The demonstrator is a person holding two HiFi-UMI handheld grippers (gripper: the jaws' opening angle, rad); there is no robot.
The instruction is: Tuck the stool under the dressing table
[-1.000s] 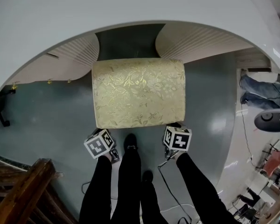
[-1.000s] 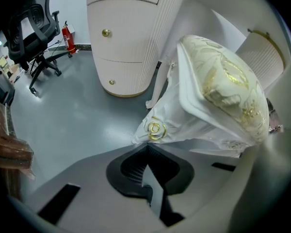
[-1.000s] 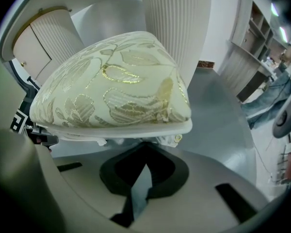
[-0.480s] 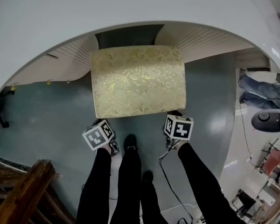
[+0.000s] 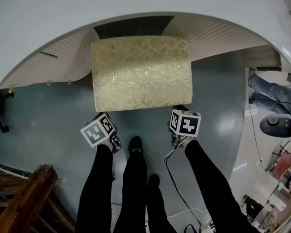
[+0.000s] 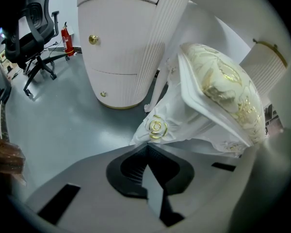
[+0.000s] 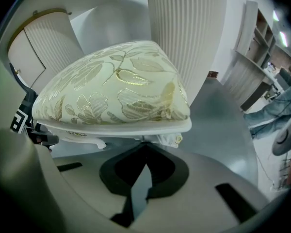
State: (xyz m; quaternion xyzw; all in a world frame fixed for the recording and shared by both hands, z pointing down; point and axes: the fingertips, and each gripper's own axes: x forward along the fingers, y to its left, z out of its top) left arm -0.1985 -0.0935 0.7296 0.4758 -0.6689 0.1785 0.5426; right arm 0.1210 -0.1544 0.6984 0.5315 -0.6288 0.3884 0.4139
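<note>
1. The stool point(image 5: 141, 72) stands on the grey floor point(image 5: 48, 110) straight ahead of you. Its far edge is at the mouth of the dark gap point(image 5: 133, 28) under the table point(image 5: 136, 4).
2. Your left gripper point(image 5: 100, 124) is at the stool's near left corner. Its own view shows the jaws pressed together, tips against the white frame just below a gold rosette point(image 6: 156, 126).
3. Your right gripper point(image 5: 183, 120) is at the near right corner. Its jaws are also closed tip to tip, touching the frame under the seat's white rim point(image 7: 136, 126).
4. The stool's far corners lie just beside the two ribbed pedestals, left point(image 5: 70, 52) and right point(image 5: 218, 33), with only a narrow margin on each side. The whole cushion shows, none of it yet under the table's curved top edge.
5. The floor runs wide on both sides of the stool. A wooden chair point(image 5: 24, 198) stands well apart at your lower left. A person's legs point(image 5: 274, 93) are well apart at the far right. A cable point(image 5: 172, 178) trails from the right gripper past your feet.
</note>
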